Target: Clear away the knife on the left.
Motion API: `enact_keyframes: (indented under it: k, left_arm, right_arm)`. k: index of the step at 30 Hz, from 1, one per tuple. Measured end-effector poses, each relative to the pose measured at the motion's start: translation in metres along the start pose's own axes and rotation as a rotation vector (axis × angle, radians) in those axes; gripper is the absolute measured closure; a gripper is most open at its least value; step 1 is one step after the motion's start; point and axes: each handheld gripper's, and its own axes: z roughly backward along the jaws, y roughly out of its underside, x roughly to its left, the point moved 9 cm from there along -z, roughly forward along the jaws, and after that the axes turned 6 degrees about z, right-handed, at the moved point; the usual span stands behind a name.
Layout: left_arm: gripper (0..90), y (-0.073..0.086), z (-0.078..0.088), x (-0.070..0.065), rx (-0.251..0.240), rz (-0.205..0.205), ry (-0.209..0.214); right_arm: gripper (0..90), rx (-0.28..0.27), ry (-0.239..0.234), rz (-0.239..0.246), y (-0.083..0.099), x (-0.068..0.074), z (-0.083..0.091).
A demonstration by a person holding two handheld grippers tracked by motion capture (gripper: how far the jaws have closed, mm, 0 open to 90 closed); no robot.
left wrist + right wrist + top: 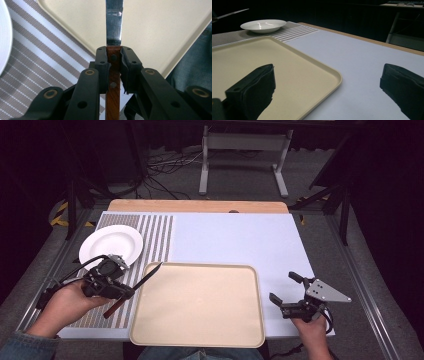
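A white plate (111, 246) rests on the striped placemat (156, 235) (grey and white), just beside a beige tray (197, 305).

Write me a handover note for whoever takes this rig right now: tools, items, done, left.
Left tool: shut on the wooden-handled steel knife, blade tip above the near-left corner of the beige plastic tray.
Right tool: open, holding nothing, over the pale blue mat right of the tray.
White round plate: on the striped placemat, untouched.
Done: knife picked up.
Left: probably set the knife in the tray, maybe the plate too.
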Motion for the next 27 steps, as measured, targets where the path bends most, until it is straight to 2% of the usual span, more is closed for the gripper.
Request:
enact_keyframes:
  k: [2,5,8,15,18,20,25,27]
  left_arm:
    - [77.8,-0.002,-0.001,-0.002,-0.001,0.002,-0.007]
    - [77.8,-0.006,-0.005,-0.009,0.000,-0.001,0.009]
    - [77.7,-0.008,-0.011,-0.015,0.015,-0.001,0.033]
    - [77.8,-0.011,-0.025,-0.021,0.048,-0.006,0.040]
    - [77.8,-0.012,-0.032,-0.025,0.052,0.019,0.063]
    - [77.8,-0.012,-0.040,-0.026,0.058,0.051,0.059]
    - [77.7,-0.011,-0.054,-0.031,0.084,0.090,0.078]
    - [77.7,-0.012,-0.059,-0.030,0.095,0.093,0.056]
  right_arm:
    - [0.6,-0.001,-0.001,0.001,0.000,0.000,0.000]
    - [0.6,0.000,-0.002,0.001,0.000,0.000,0.000]
    - [0.6,0.001,-0.002,0.003,0.000,0.000,0.000]
    - [0.6,-0.003,-0.005,0.004,0.000,0.001,0.000]
    - [0.6,-0.001,-0.007,0.005,0.000,0.001,0.000]
    - [0.6,0.002,-0.005,0.001,0.000,0.001,0.000]
    - [0.6,0.004,-0.008,0.005,0.000,0.001,0.000]
    - [0.6,0.004,-0.010,0.006,0.000,0.001,-0.001]
